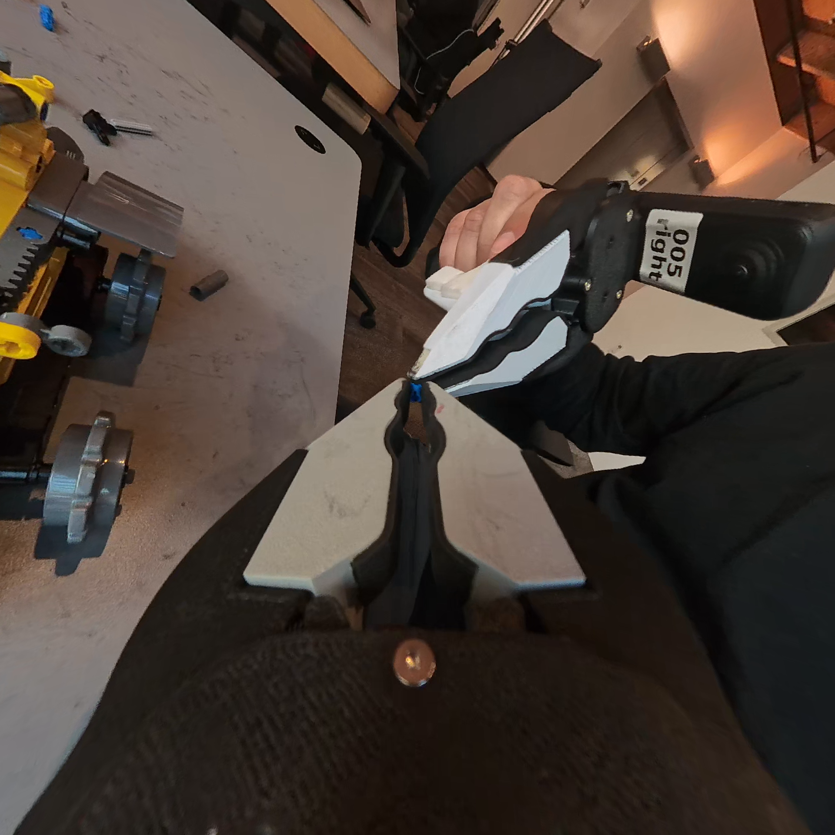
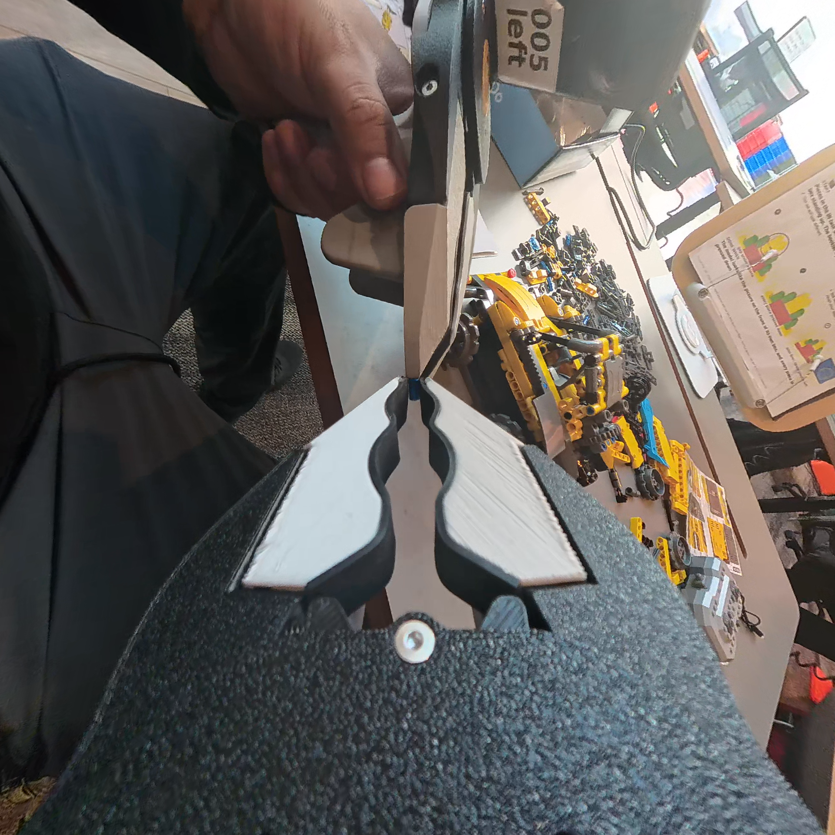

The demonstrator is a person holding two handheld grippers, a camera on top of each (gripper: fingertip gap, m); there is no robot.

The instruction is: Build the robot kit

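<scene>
The left gripper (image 1: 416,392) has its fingers clenched on a small blue pin (image 1: 415,394), which sits at the very tips, pinched between the black pads. The right gripper (image 2: 412,389) meets it tip to tip; its fingers are drawn in on the same blue pin (image 2: 413,391), also at the extreme tips, with the wider gap behind them open. Both grippers hang off the edge of the surface (image 1: 235,189), above the person's dark-clothed lap. A hand (image 1: 485,228) grips the right unit's handle. On the surface stands a yellow and grey brick-built vehicle (image 2: 583,361), beside a heap of loose parts (image 2: 583,275). A grey sleeve piece (image 1: 208,284) lies near its wheels.
</scene>
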